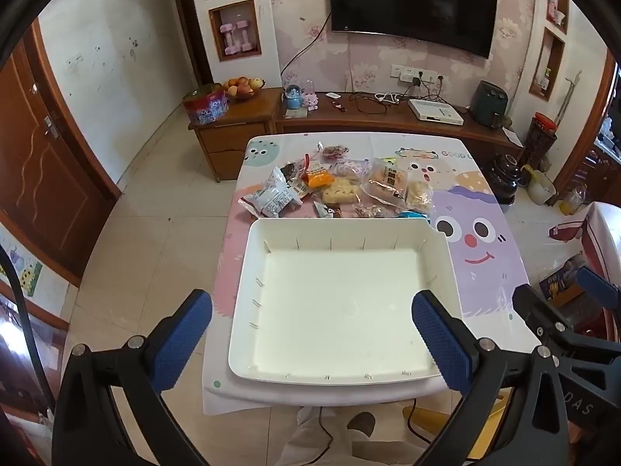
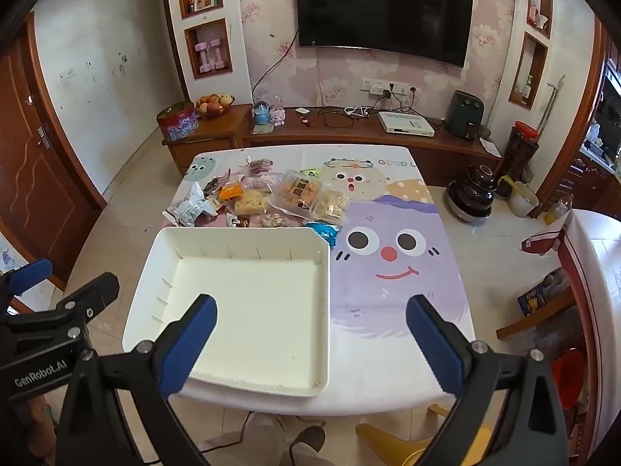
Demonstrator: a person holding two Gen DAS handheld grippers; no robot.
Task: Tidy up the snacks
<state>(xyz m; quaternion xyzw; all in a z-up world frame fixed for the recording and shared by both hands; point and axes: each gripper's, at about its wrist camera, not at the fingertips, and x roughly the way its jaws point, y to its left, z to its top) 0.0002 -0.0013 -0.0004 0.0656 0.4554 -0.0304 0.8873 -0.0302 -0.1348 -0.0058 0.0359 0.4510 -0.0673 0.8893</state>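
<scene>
Snacks [image 1: 333, 190] lay heaped beyond the far rim of the empty white bin [image 1: 438, 244]. Both grippers, left gripper [image 1: 310, 334] and right gripper [image 2: 310, 341], hung fully open, holding nothing. Pile sat nearer the left gripper, straight ahead.

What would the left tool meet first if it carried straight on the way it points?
Probably the empty white tray: the open left tool aims down at its floor, well short of the snack packets. Depth is uncertain.
</scene>
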